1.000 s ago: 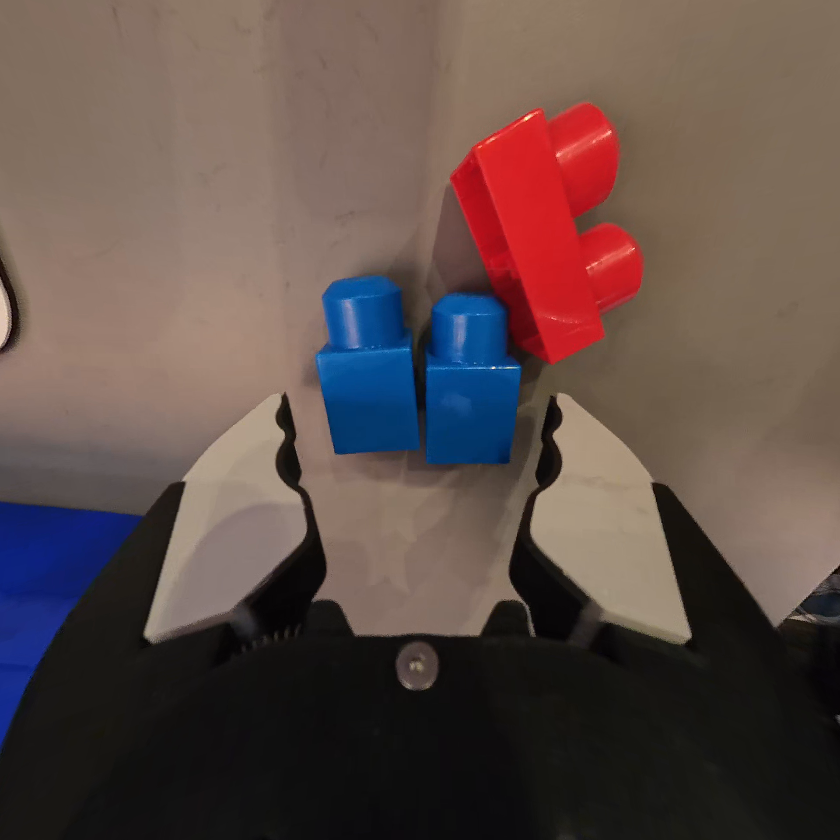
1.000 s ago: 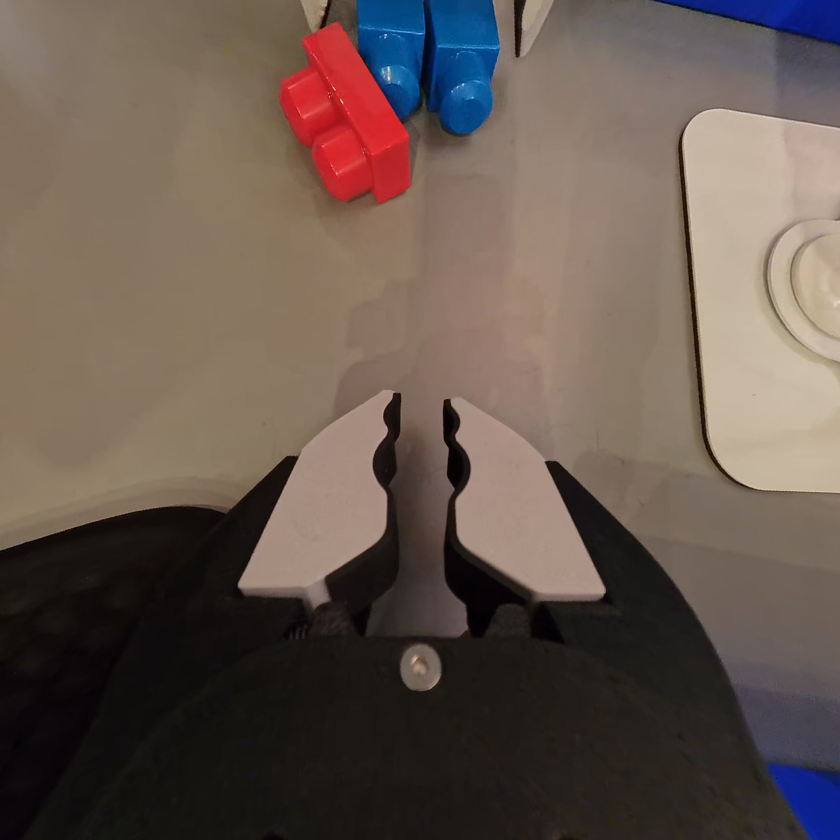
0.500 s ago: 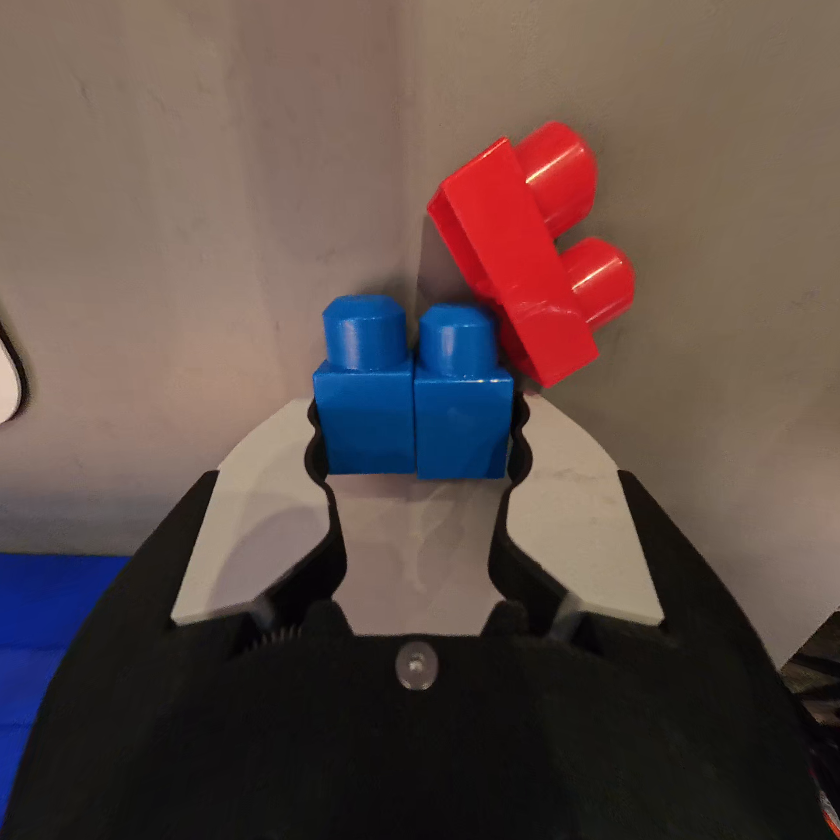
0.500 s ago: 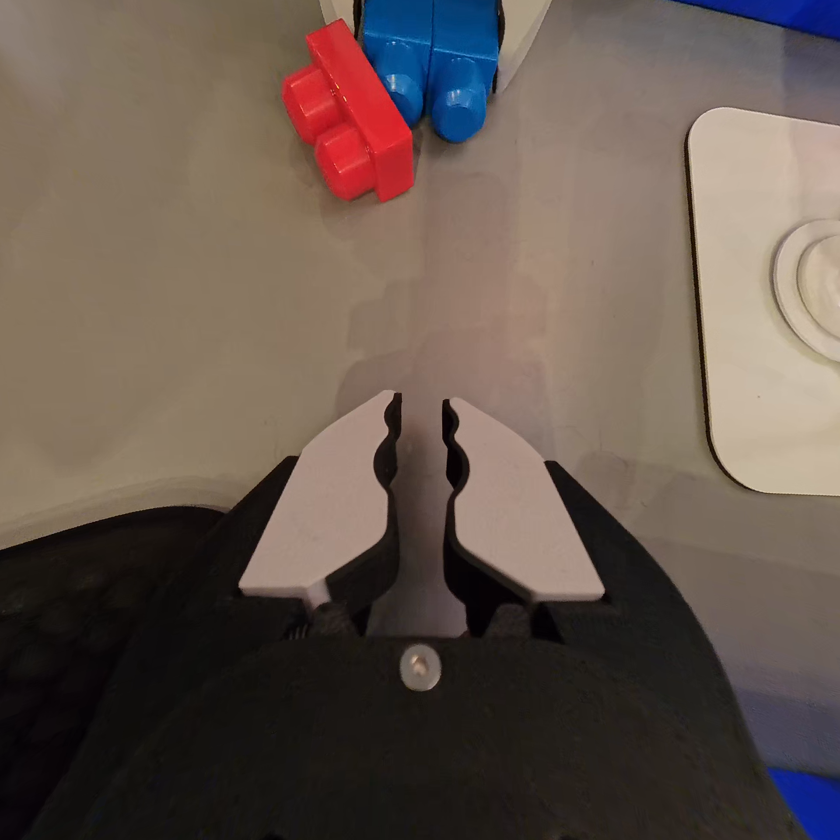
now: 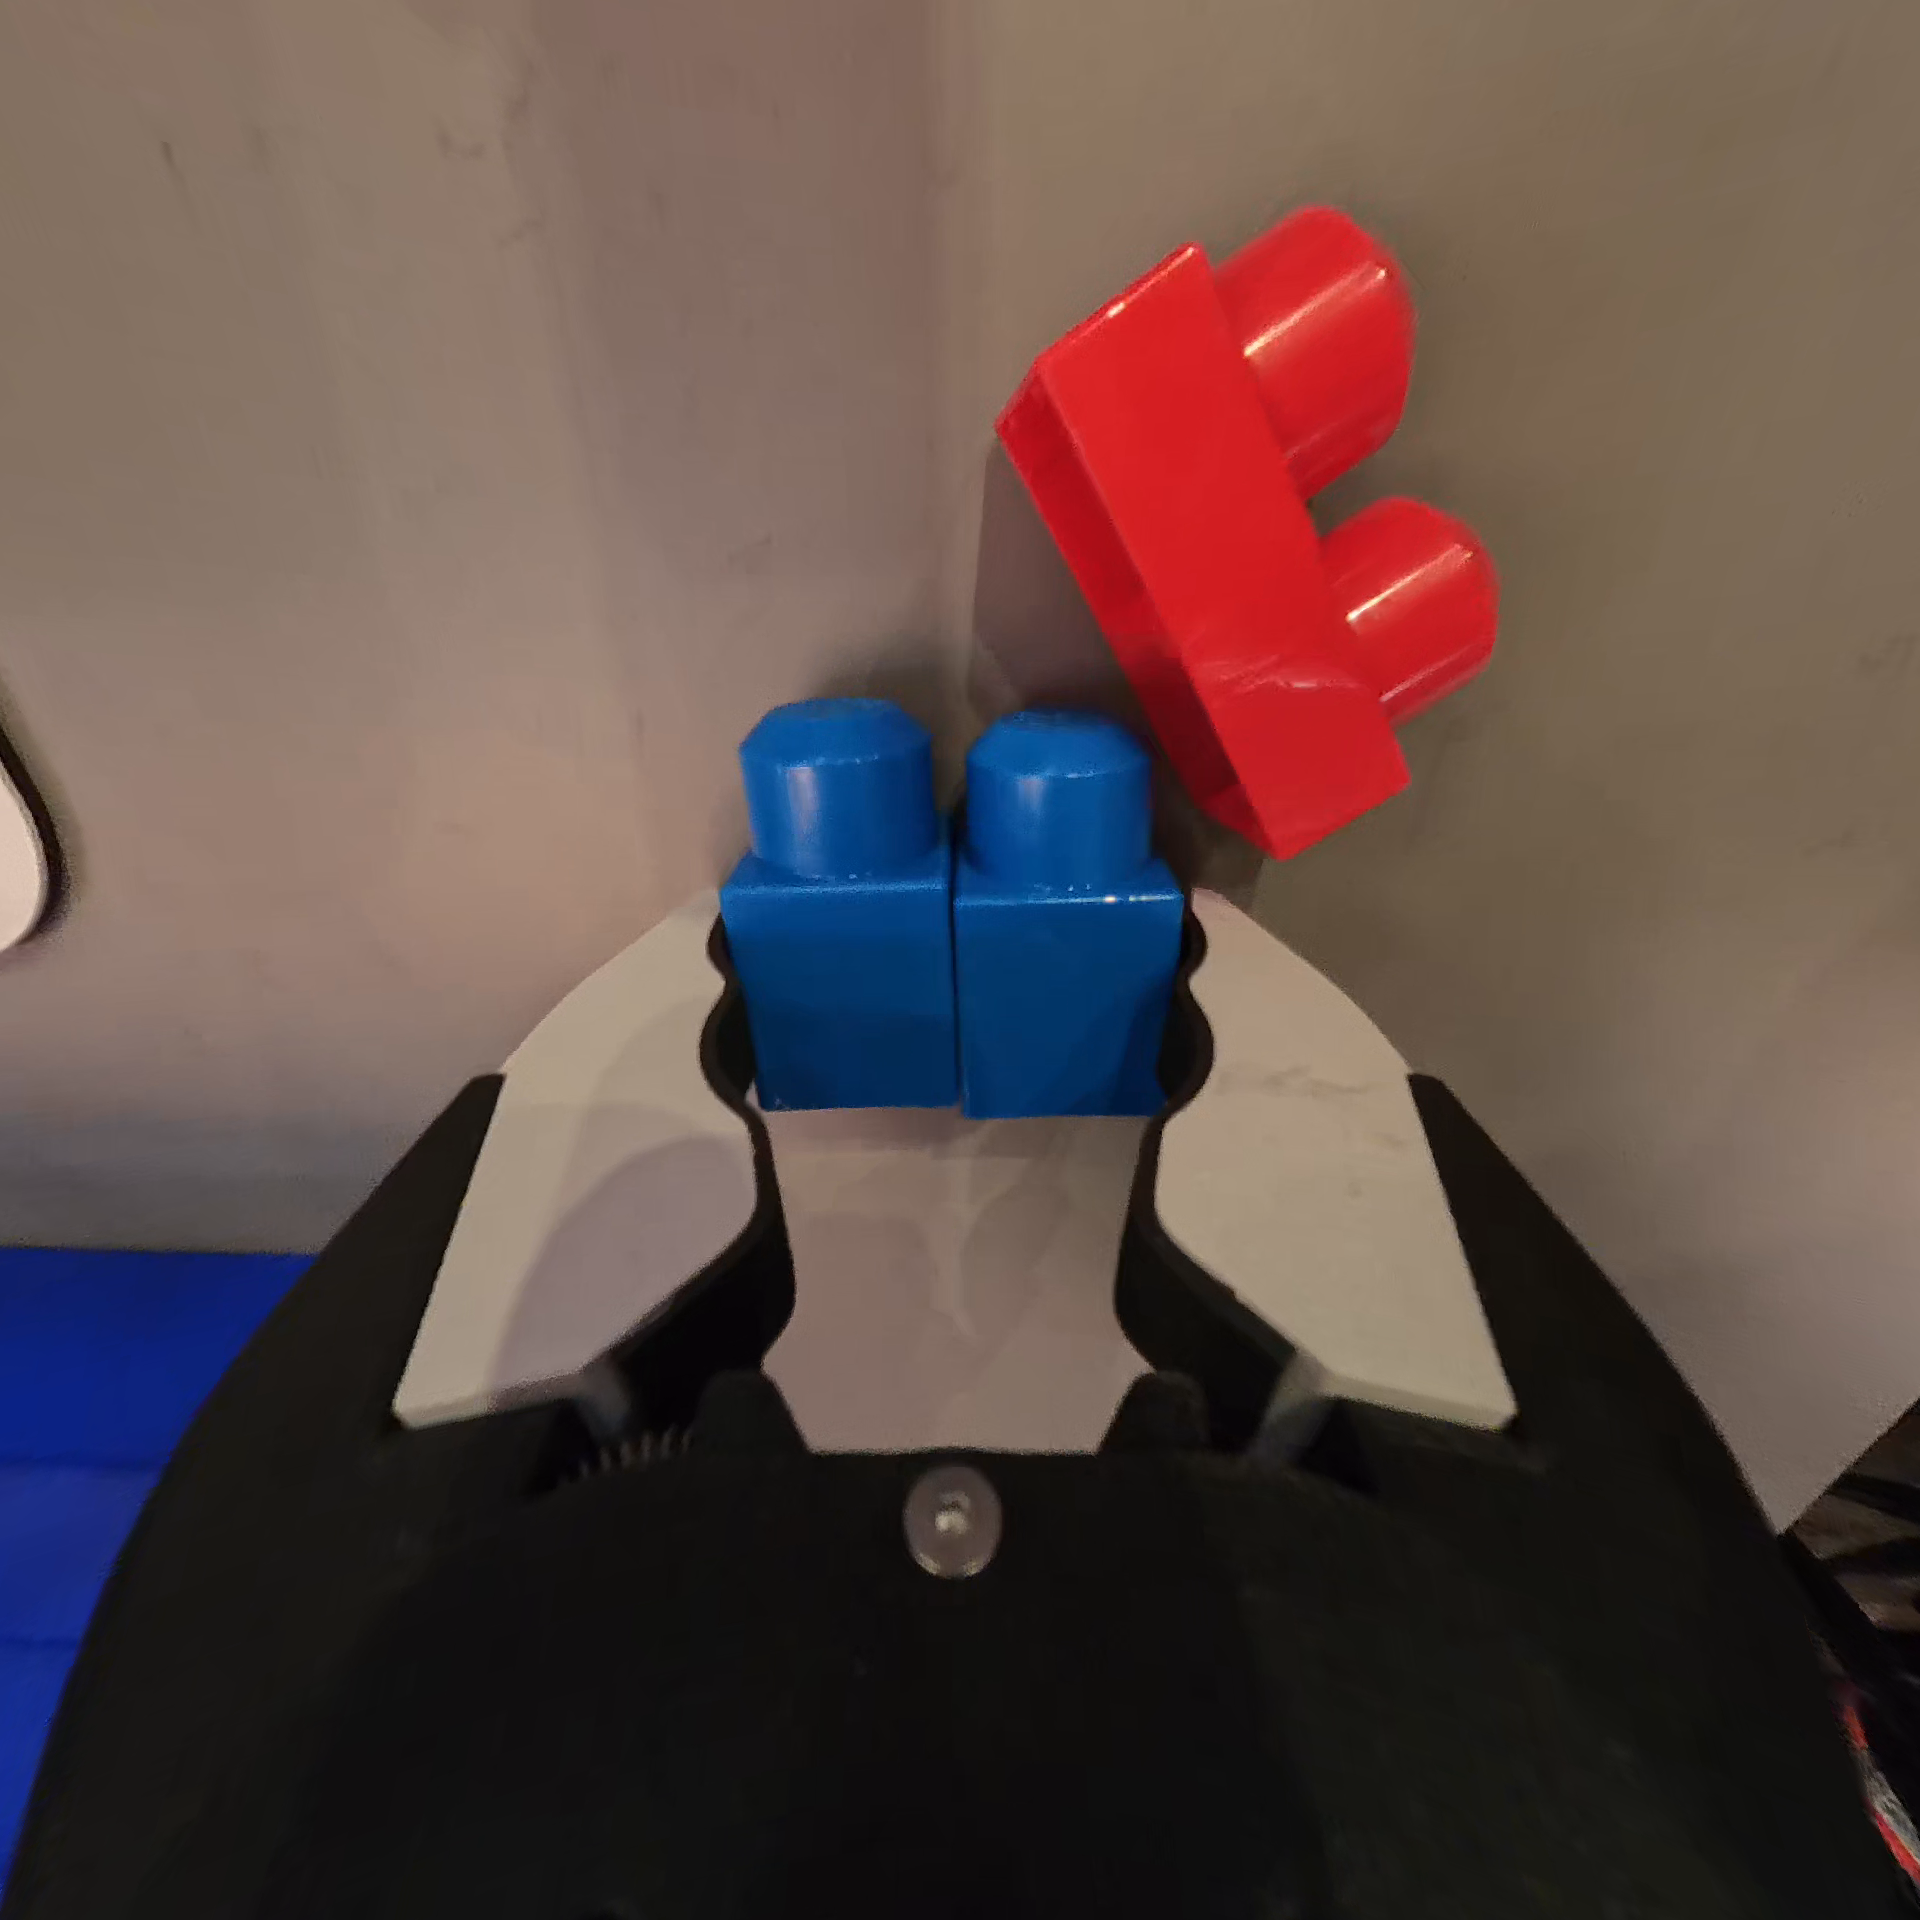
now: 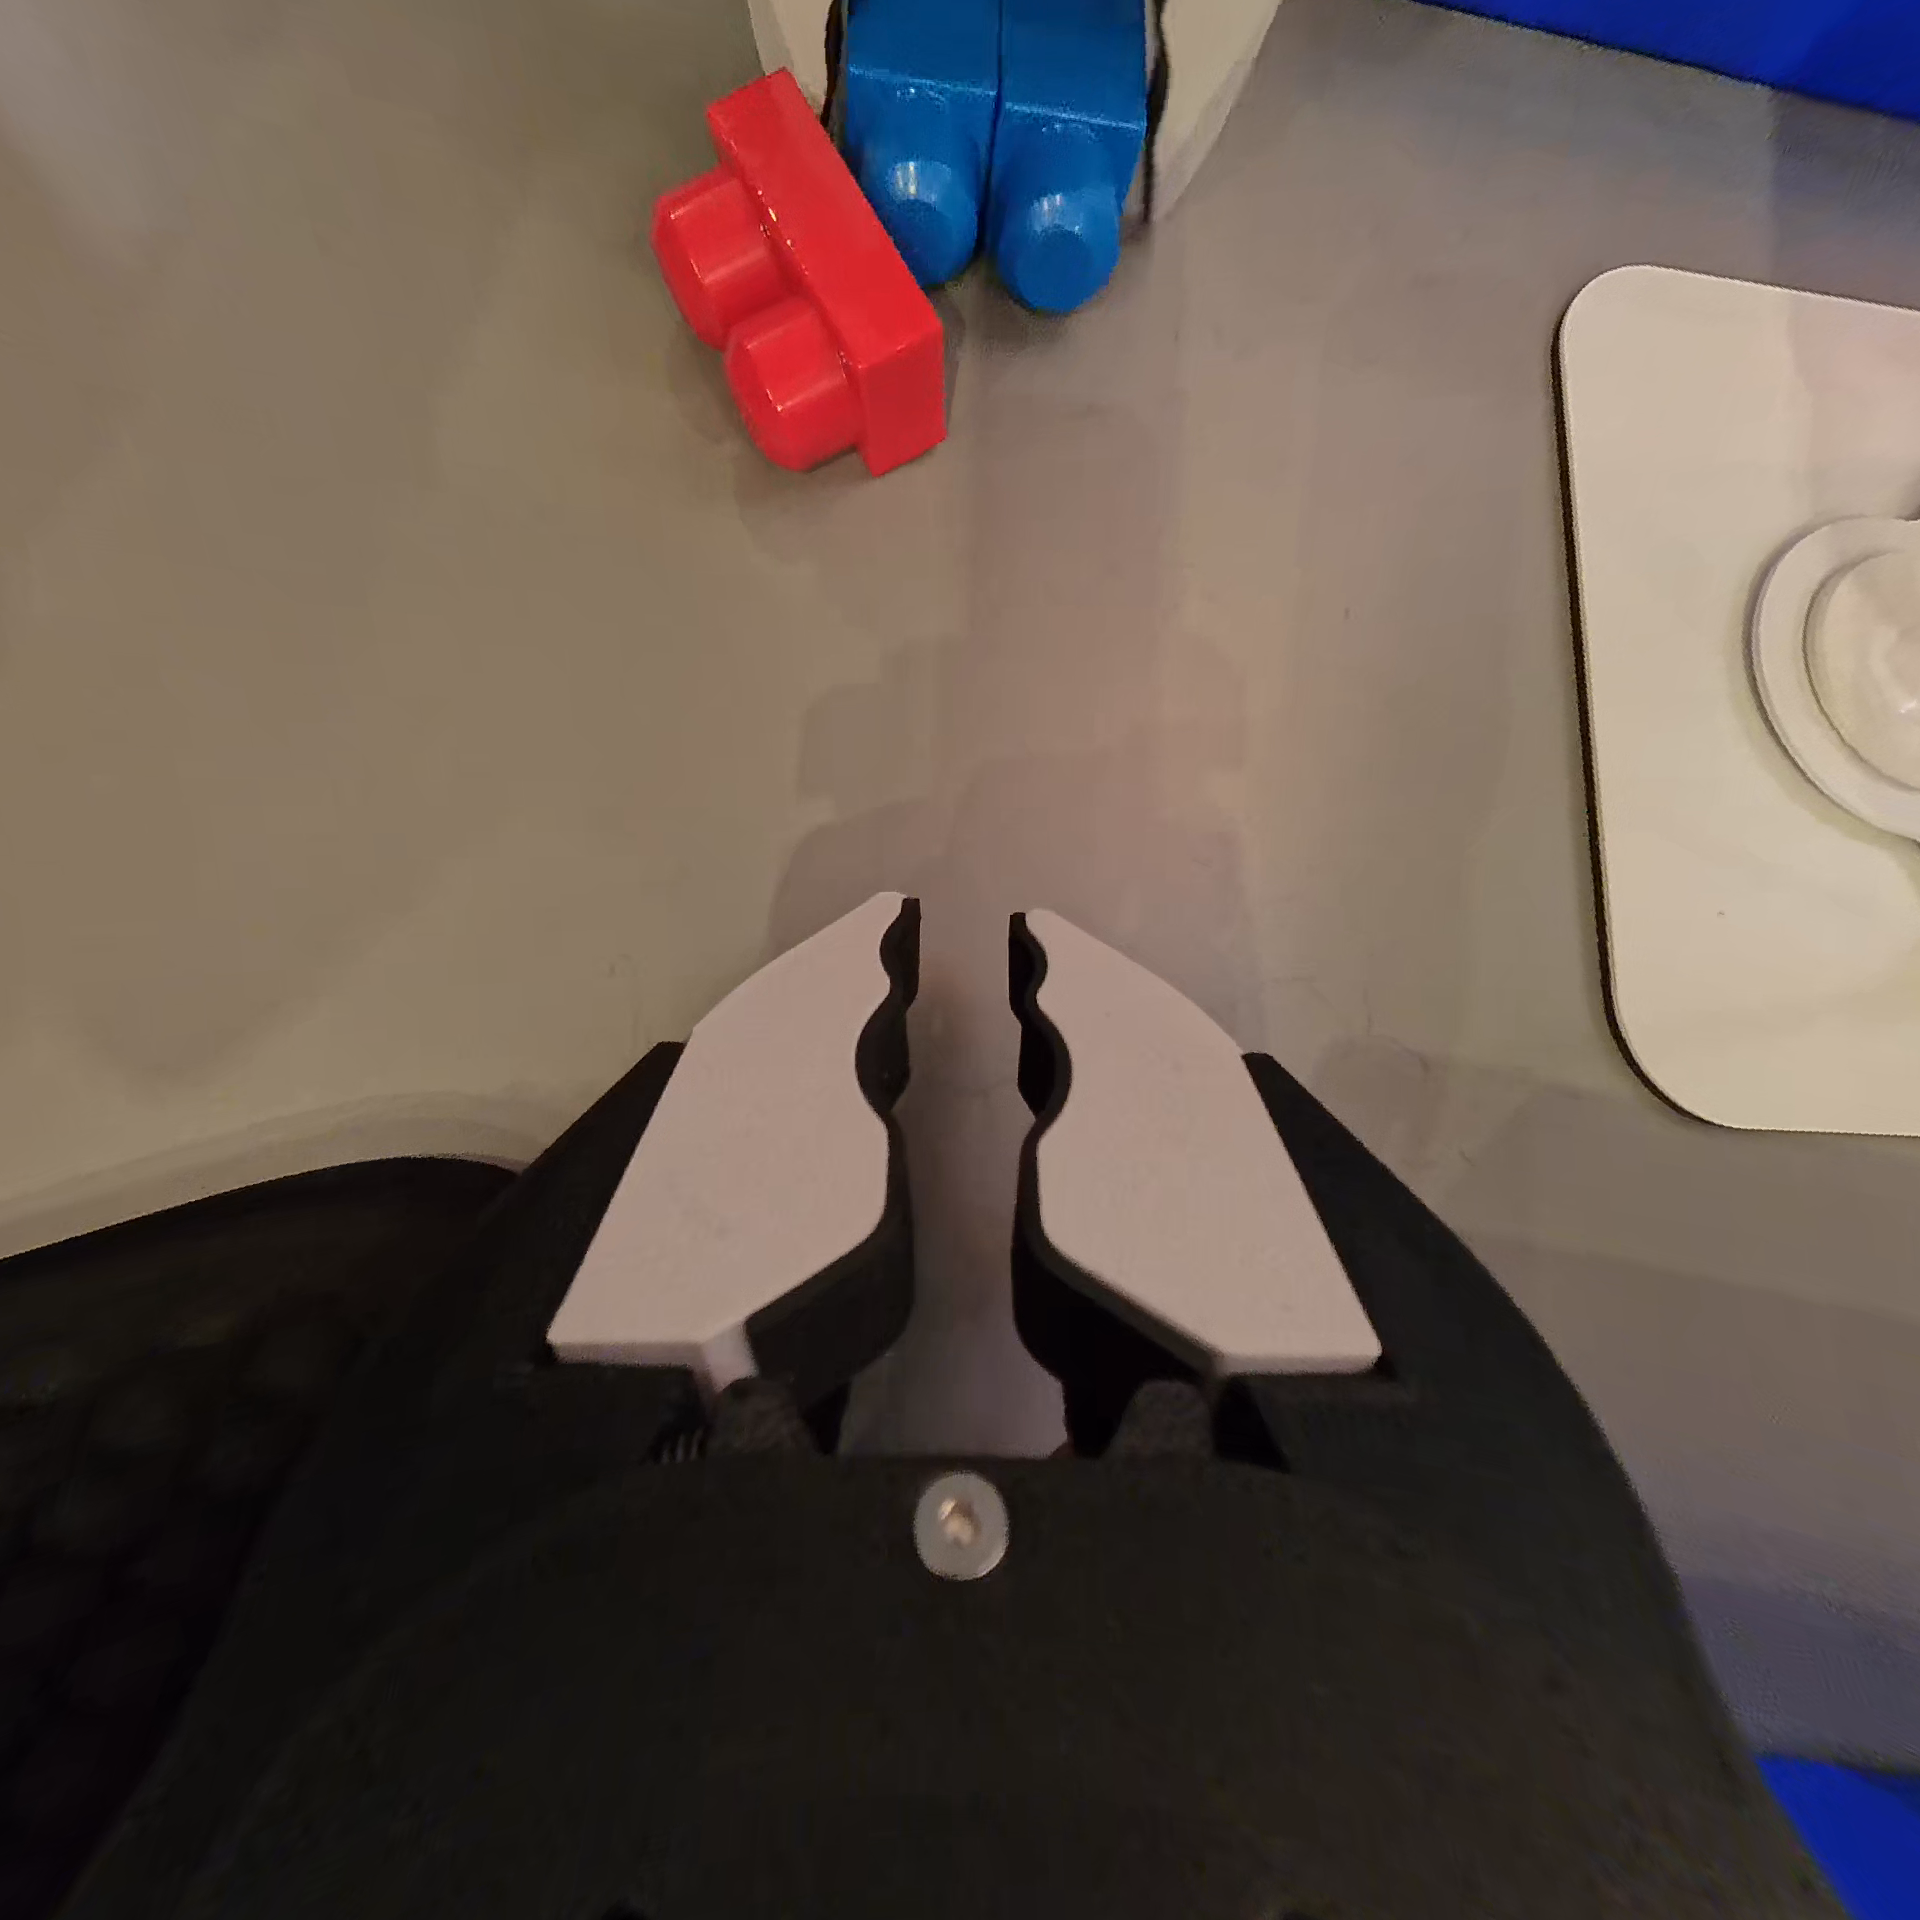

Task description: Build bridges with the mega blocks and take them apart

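A second ago the left gripper [image 5: 954, 997] stood wide open, its grey fingers [image 5: 623, 1049] short of the two small blue single-stud plastic blocks [image 5: 951, 997], which lay slightly apart. Since then it has advanced and narrowed, so the fingers now press the outer sides of the pair and the two blocks sit flush against each other. The red two-stud plastic block [image 5: 1226, 540], just beside the blue pair, has been nudged and now lies tilted a little differently on the grey surface [image 5: 416, 520].
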Available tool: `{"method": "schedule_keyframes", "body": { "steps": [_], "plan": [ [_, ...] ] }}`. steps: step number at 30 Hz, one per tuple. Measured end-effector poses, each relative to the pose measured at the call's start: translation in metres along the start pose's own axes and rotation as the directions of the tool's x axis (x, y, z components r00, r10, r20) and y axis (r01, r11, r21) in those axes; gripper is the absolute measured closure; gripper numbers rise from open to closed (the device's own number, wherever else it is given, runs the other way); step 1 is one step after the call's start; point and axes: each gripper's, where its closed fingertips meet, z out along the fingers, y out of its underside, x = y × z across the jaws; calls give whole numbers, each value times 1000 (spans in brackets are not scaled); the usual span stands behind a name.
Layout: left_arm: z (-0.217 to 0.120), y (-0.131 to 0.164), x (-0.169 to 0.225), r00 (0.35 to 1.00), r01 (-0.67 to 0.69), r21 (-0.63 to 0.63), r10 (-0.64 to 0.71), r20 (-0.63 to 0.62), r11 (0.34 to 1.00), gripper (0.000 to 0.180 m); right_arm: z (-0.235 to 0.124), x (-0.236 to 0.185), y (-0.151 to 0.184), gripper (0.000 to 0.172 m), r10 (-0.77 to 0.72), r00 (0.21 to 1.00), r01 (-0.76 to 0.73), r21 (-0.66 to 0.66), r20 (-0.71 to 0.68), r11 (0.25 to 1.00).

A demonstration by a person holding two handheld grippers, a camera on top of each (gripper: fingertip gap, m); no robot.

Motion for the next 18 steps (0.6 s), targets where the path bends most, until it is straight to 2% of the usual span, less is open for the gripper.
{"method": "schedule_keyframes", "body": {
  "steps": [1,6,12,16,18],
  "plan": [
    [0,1,-2,1000,8,2,-8,12,1000,96,0,0,0,155,0,1000,0,0,0,1000],
    [0,4,2,1000,3,-15,-3,-9,1000,106,1,0,-1,155,-4,1000,4,-2,1,1000],
    [-1,6,-1,1000,21,14,-21,20,1000,106,-3,4,-2,154,6,1000,-6,6,-20,1000],
    [-14,4,-5,996,83,115,-87,30,990,106,-12,5,-14,151,-9,999,11,31,-48,999],
    [-26,1,-9,990,127,218,-138,34,968,106,-20,5,-27,147,-28,996,32,44,-82,999]
  ]
}}
